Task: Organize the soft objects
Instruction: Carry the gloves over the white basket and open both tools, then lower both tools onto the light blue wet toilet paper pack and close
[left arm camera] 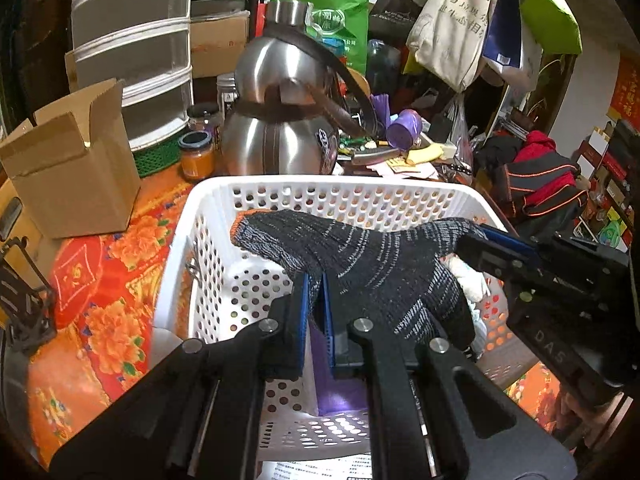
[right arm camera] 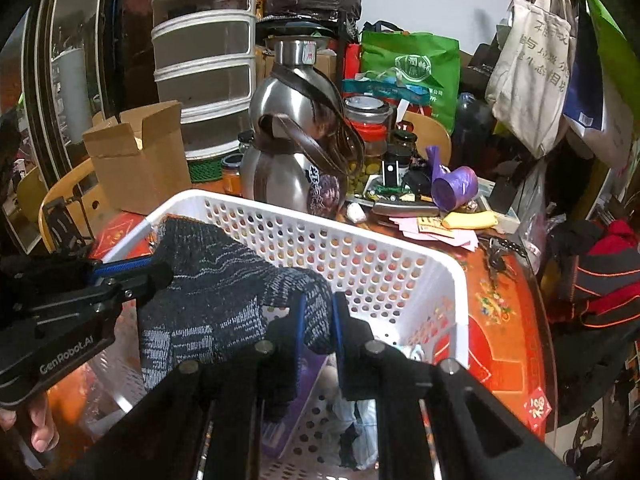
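Note:
A dark grey knitted glove [left arm camera: 360, 264] with an orange cuff hangs stretched over a white perforated basket [left arm camera: 320, 192]. My left gripper [left arm camera: 316, 304] is shut on the glove's lower edge. My right gripper [right arm camera: 318, 320] is shut on the glove [right arm camera: 216, 280] at its other end; it also shows in the left wrist view [left arm camera: 480, 236] at the right. The left gripper appears in the right wrist view [right arm camera: 160, 264] at the left. Inside the basket [right arm camera: 360, 240] lie a purple item [left arm camera: 340, 392] and white cloth [left arm camera: 468, 276].
The basket sits on a red and orange floral tablecloth [left arm camera: 104, 320]. A steel kettle [left arm camera: 280, 120], a cardboard box [left arm camera: 76, 160], jars [left arm camera: 198, 156], a purple cup [left arm camera: 404, 128] and a drawer unit [left arm camera: 132, 48] stand behind. Bags [left arm camera: 448, 24] hang at the right.

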`<state>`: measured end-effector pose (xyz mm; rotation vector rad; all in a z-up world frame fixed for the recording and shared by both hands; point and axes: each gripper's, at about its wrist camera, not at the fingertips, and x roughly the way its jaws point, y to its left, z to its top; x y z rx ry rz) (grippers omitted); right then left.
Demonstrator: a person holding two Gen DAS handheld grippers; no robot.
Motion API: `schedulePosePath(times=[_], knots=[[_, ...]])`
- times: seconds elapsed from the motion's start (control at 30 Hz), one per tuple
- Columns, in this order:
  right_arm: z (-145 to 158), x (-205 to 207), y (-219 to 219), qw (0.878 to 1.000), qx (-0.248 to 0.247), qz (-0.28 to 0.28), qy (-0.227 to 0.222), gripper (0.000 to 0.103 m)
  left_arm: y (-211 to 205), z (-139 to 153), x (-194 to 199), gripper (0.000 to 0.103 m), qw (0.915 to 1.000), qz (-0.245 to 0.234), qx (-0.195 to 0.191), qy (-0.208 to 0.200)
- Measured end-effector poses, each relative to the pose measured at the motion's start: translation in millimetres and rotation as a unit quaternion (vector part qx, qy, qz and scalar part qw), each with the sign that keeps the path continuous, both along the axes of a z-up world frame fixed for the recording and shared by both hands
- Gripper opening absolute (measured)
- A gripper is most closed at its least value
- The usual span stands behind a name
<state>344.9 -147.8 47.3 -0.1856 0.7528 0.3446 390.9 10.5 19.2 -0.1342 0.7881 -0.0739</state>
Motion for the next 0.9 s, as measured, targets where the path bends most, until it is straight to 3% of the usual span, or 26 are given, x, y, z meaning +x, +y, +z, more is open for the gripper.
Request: schedulePosePath(times=[0.07,0.13,0.23,0.27,0.3,0.43,0.5,0.7,0.9], knots=[[-2.3,2.0,-0.8,1.000,0.001,-0.006,0.001,0.012,-1.5,-5.4,0.6,0.008,1.0000,0.003,-0.001,0.004],[-2.6,2.6,-4.4,1.000,0.006,-0.015,-0.001,0.019,-1.9,-7.4,-1.2,0.015,1.0000,0.003,-0.005,0.005],[-2.1,3.7,-15.6,0.999,0.017,-0.033,0.009,0.033,-4.4,-11.2,-4.7,0.035,0.9998,0.005,0.016,0.009],[-1.1,3.2,-20.0,0.999,0.018,-0.041,0.009,0.038,-3.5,-8.7,-10.3,0.047,0.9997,0.011,0.023,0.004],[0.8,1.7,-23.2,0.999,0.021,-0.046,0.006,0.049,-0.6,-6.7,-13.7,0.055,0.9995,0.019,0.025,-0.002],[12.3,-14.8,-34.2,0.998,0.025,-0.063,-0.014,0.072,10.4,2.7,-27.3,0.062,0.9996,0.021,0.012,-0.013],[18.3,-27.6,-38.6,0.997,0.037,-0.061,-0.023,0.078,13.8,6.2,-37.6,0.066,0.9996,0.019,0.013,-0.018],[21.5,-45.8,-40.0,0.997,0.038,-0.057,-0.026,0.081,20.0,11.0,-74.3,0.079,0.9996,0.015,-0.001,-0.026],[14.9,-50.4,-40.6,0.997,0.047,-0.059,-0.009,0.081,20.2,7.3,-79.6,0.079,0.9999,0.007,0.002,-0.014]])
